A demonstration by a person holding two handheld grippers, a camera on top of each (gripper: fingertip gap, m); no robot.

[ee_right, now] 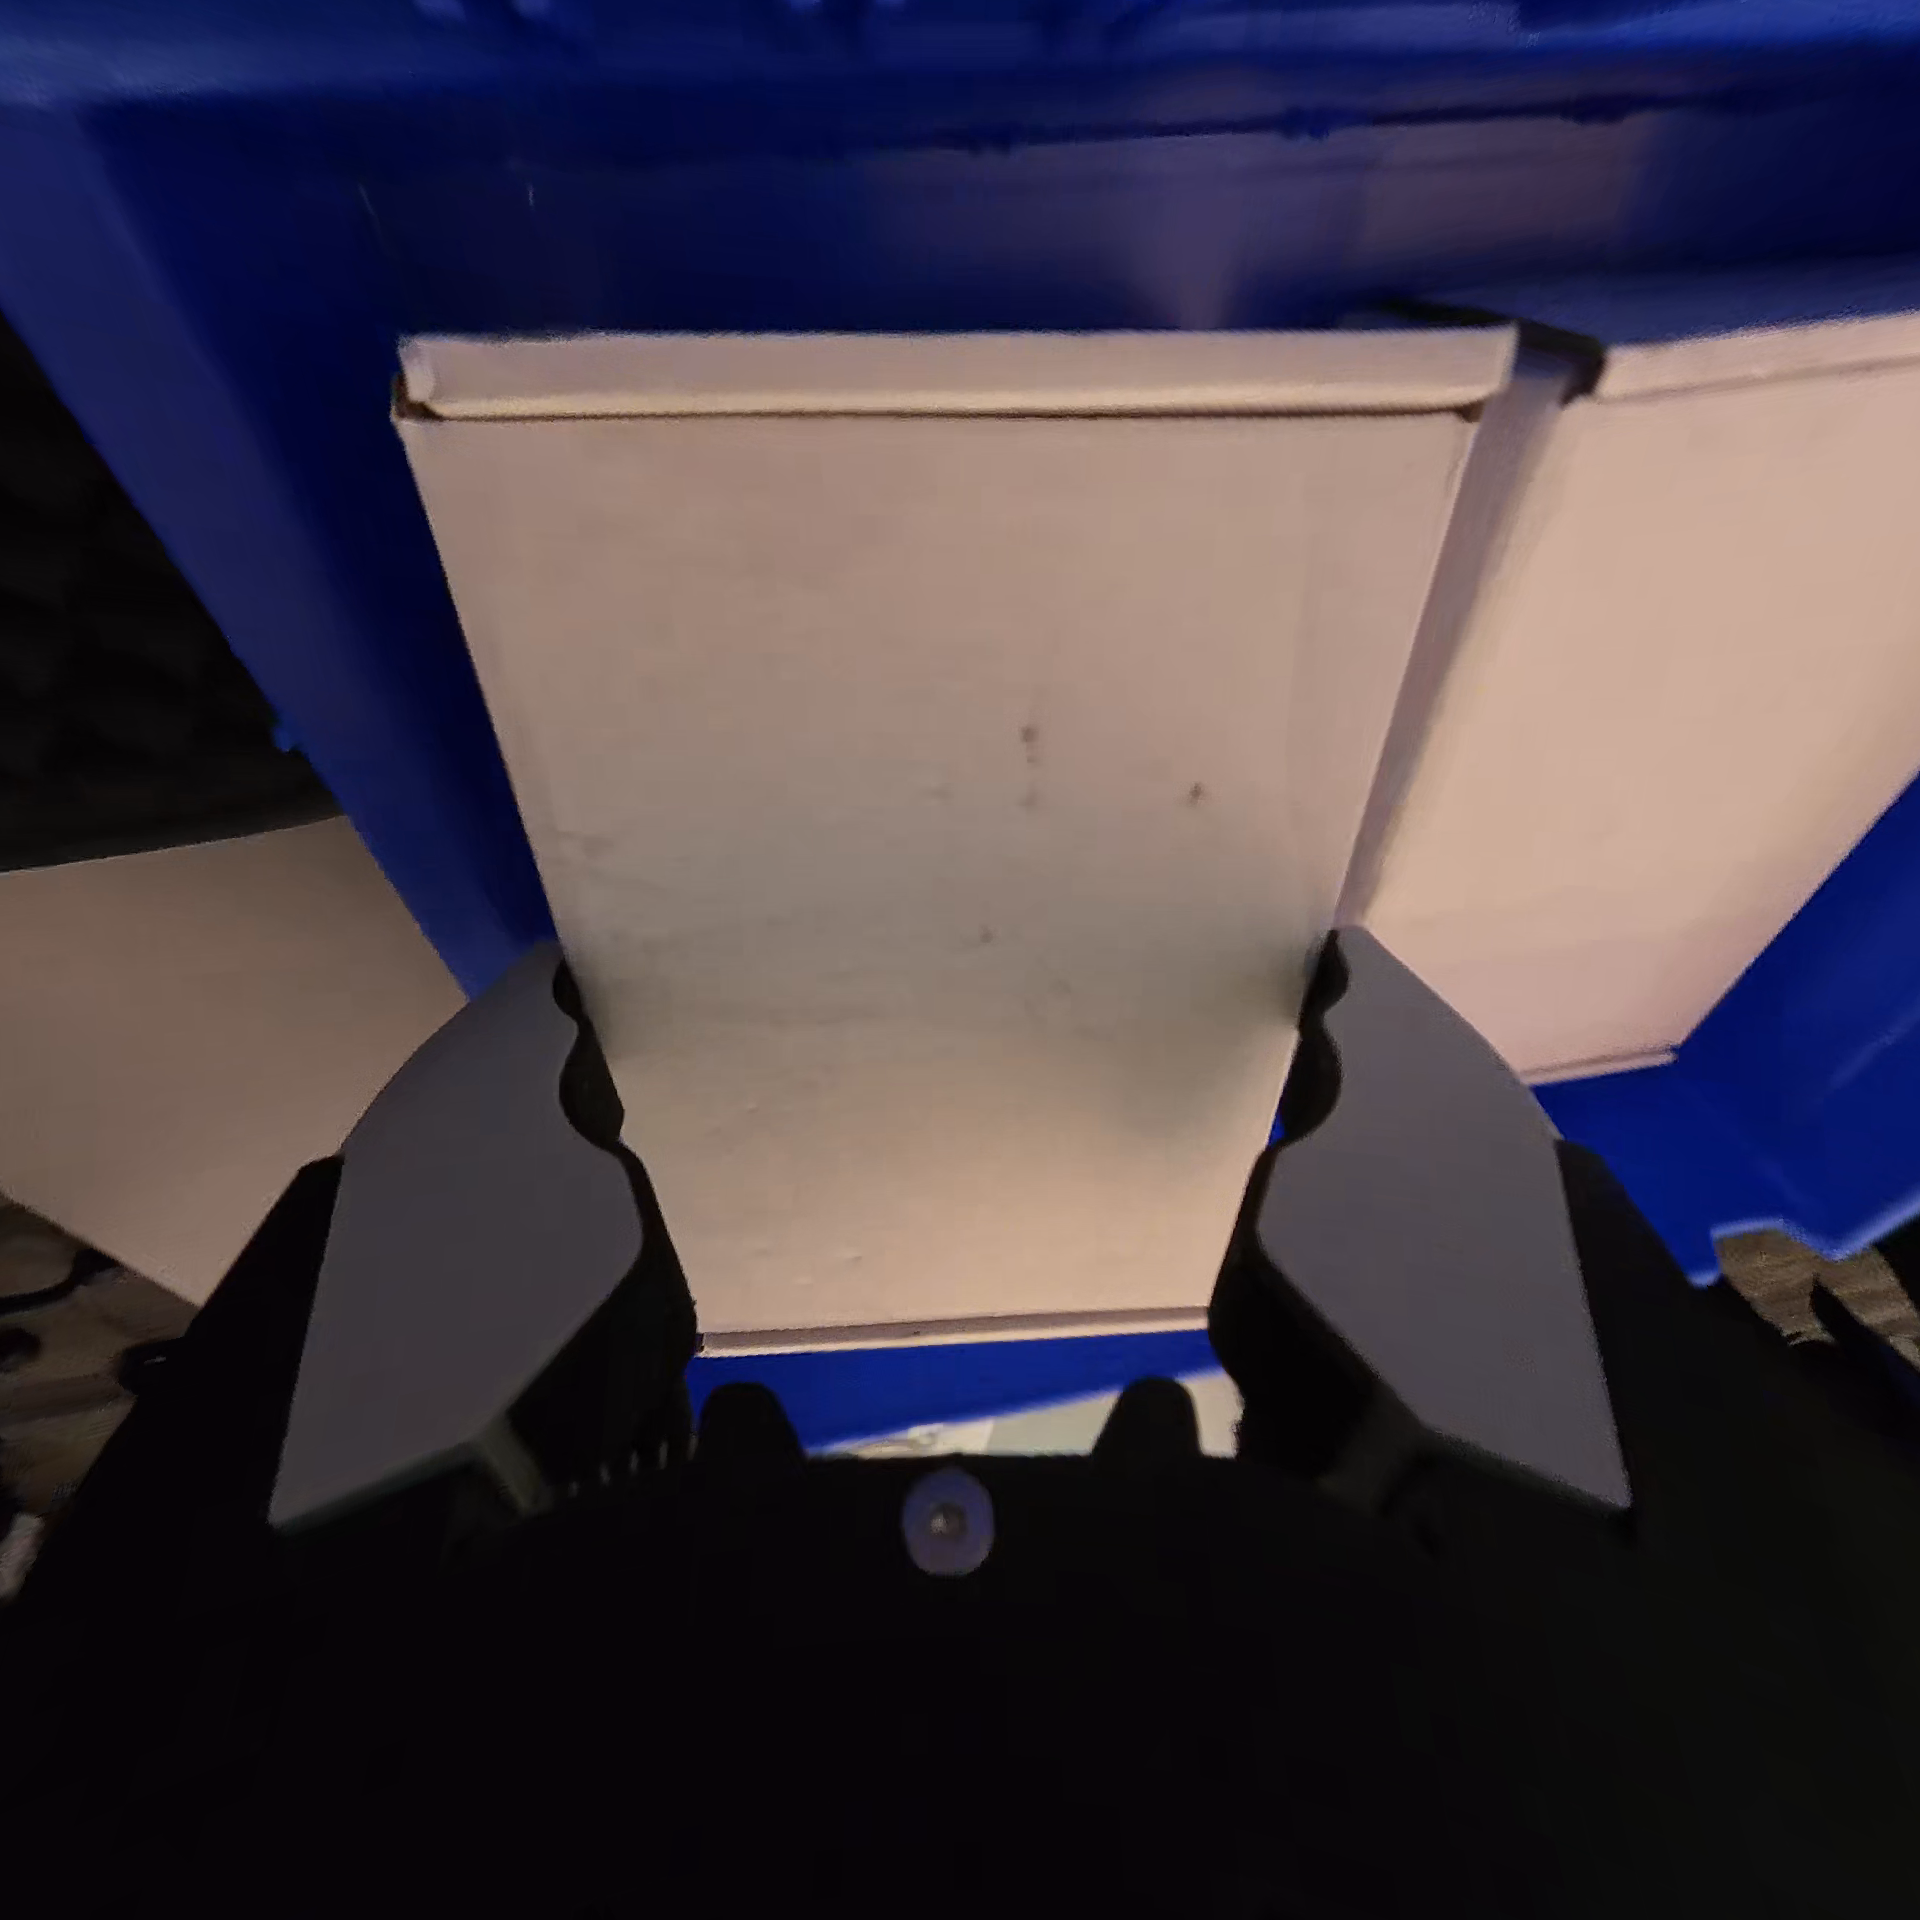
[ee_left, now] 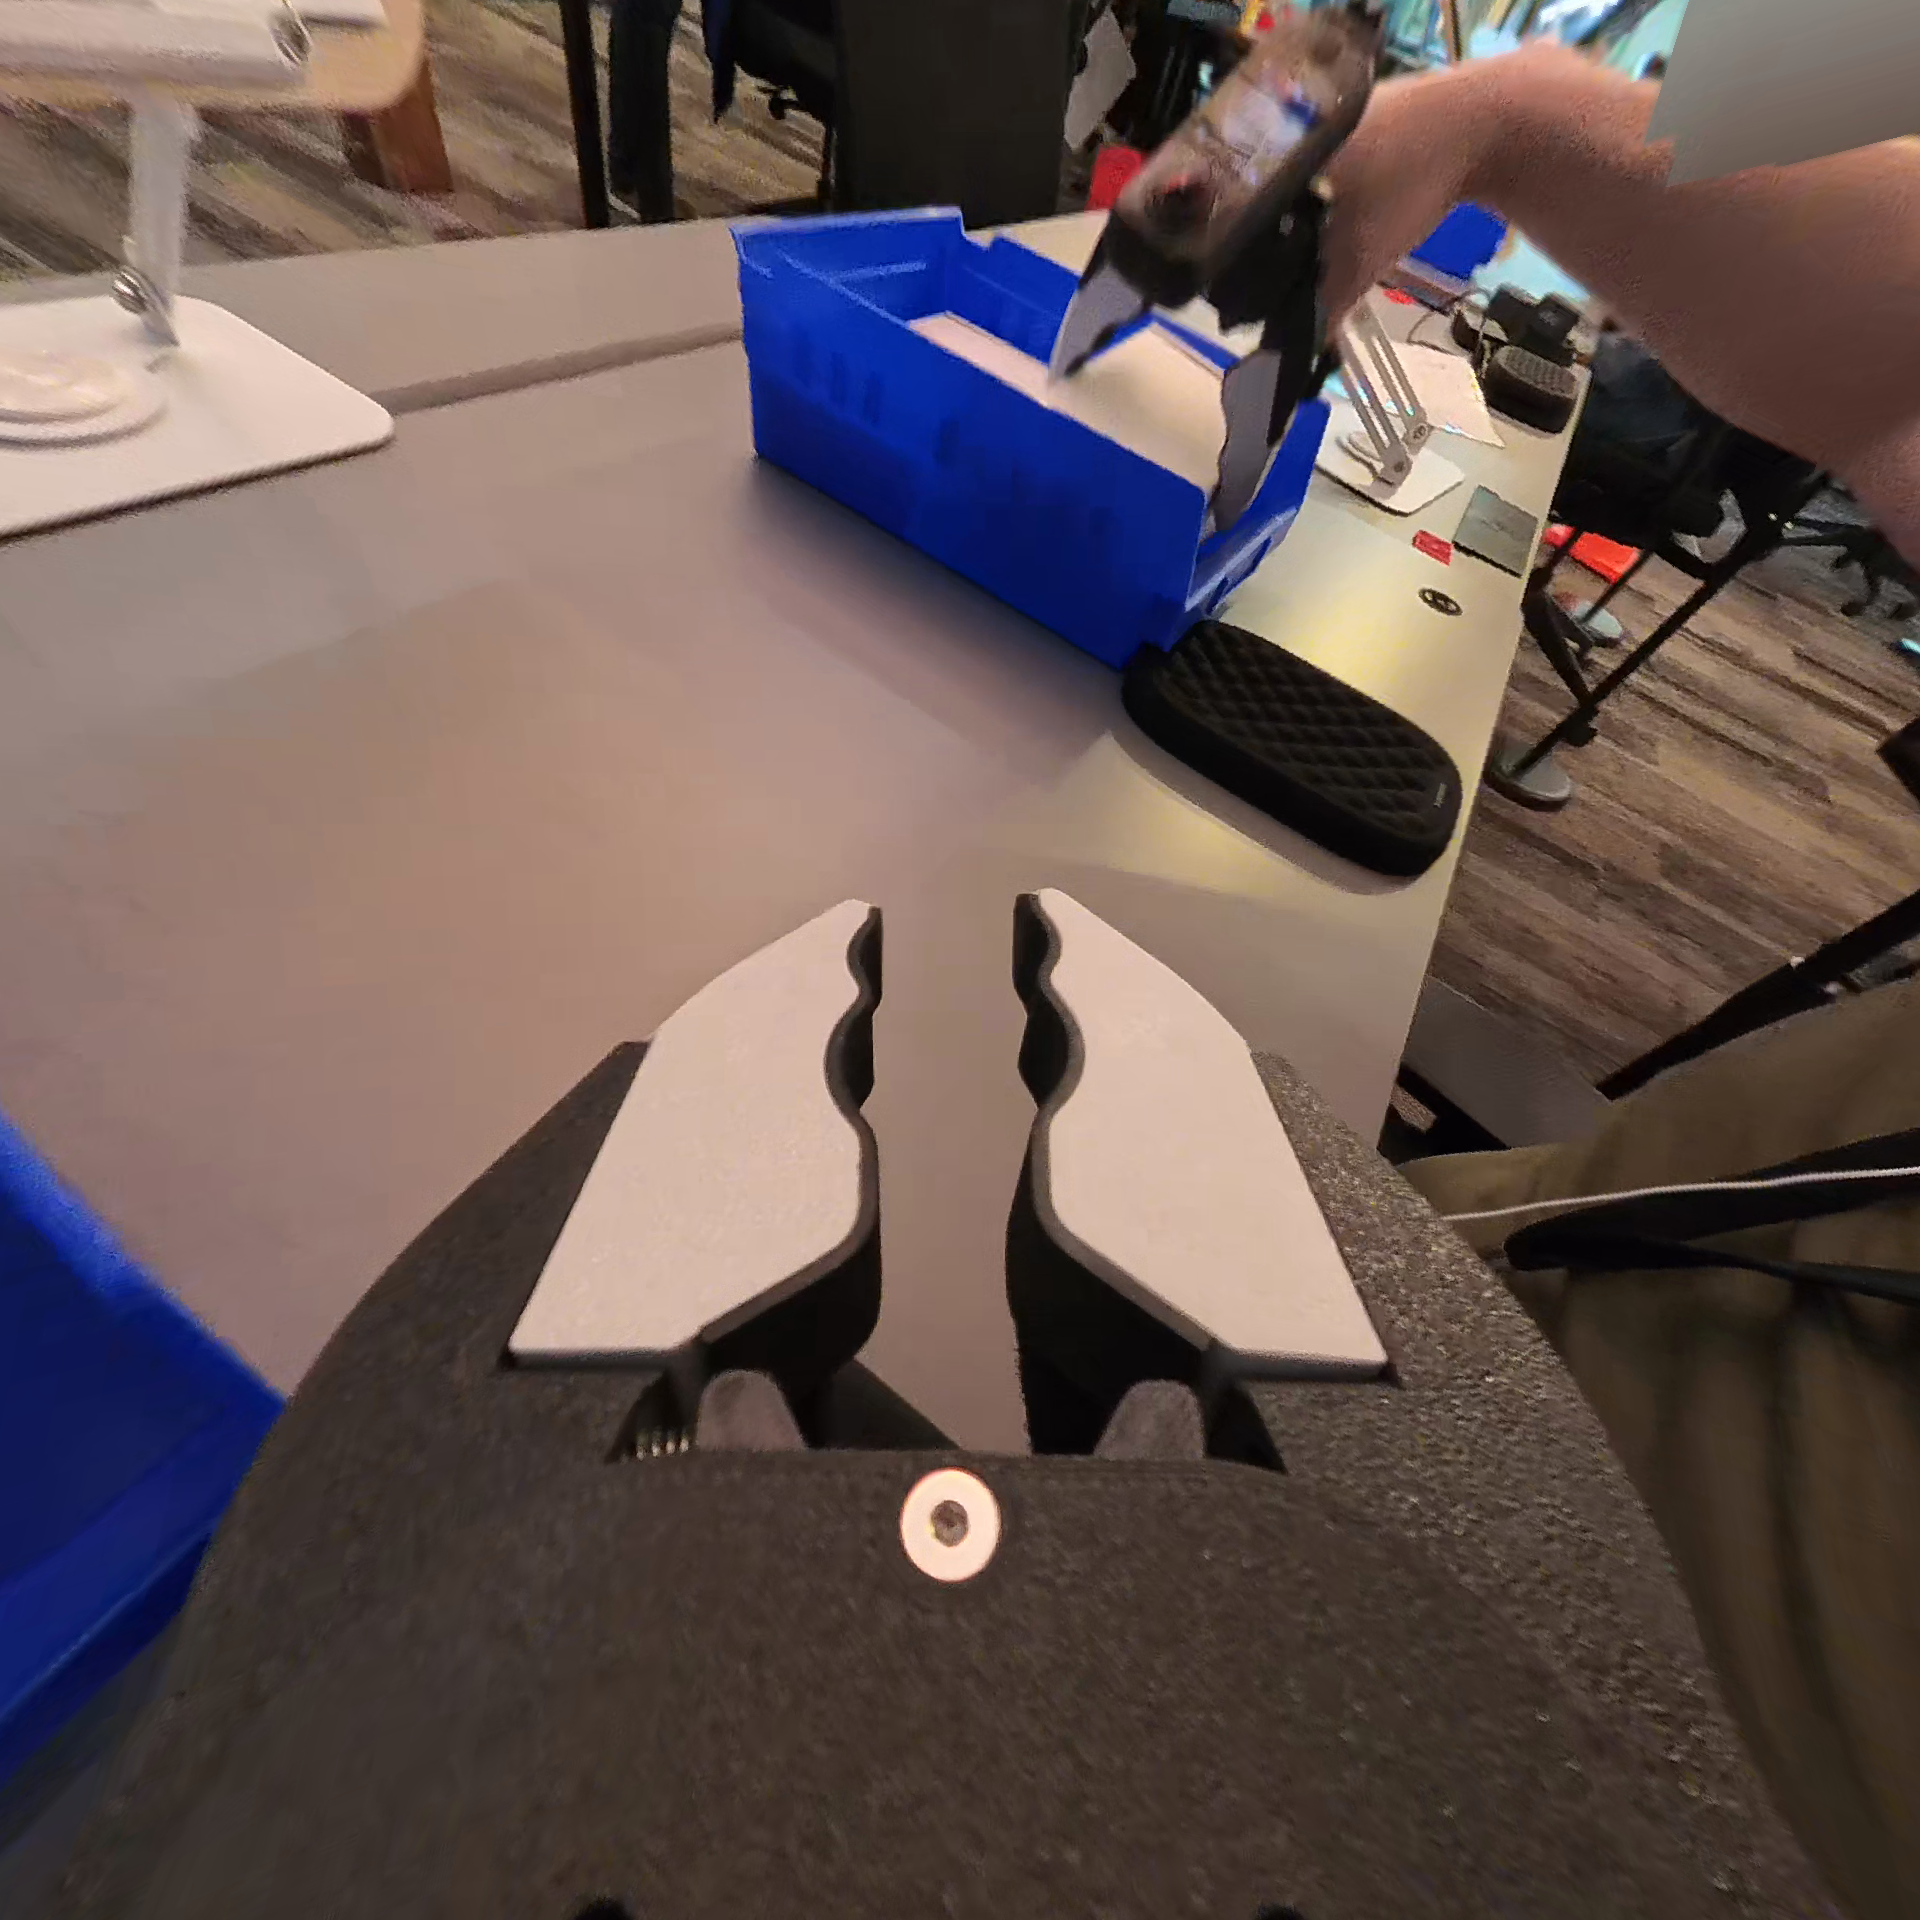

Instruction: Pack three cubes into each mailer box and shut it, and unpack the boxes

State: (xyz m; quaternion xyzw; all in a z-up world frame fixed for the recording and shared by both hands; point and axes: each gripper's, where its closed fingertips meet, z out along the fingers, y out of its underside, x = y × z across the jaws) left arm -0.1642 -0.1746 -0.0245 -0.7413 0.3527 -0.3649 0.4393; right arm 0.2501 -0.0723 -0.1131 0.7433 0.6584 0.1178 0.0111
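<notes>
A closed white mailer box [ee_right: 935,675] lies in a blue bin [ee_right: 260,416]. My right gripper [ee_right: 940,966] is spread wide, with its fingertips pressed against the box's two sides. A second white mailer box [ee_right: 1662,675] lies beside it to the right. In the left wrist view the right gripper [ee_left: 1148,436], held by a hand, reaches down into the blue bin [ee_left: 935,447], blurred by motion; white cardboard [ee_left: 977,338] shows inside. My left gripper [ee_left: 948,914] hovers over the grey table [ee_left: 468,675], fingers a little apart and empty. No cubes are visible.
A black textured pad [ee_left: 1299,748] lies against the bin's near right corner by the table edge. A white stand base [ee_left: 156,395] sits at the far left. Another blue bin [ee_left: 83,1403] is at the near left. The person's jacket is at the right. My hands' fingertips stand some 45 cm from each other.
</notes>
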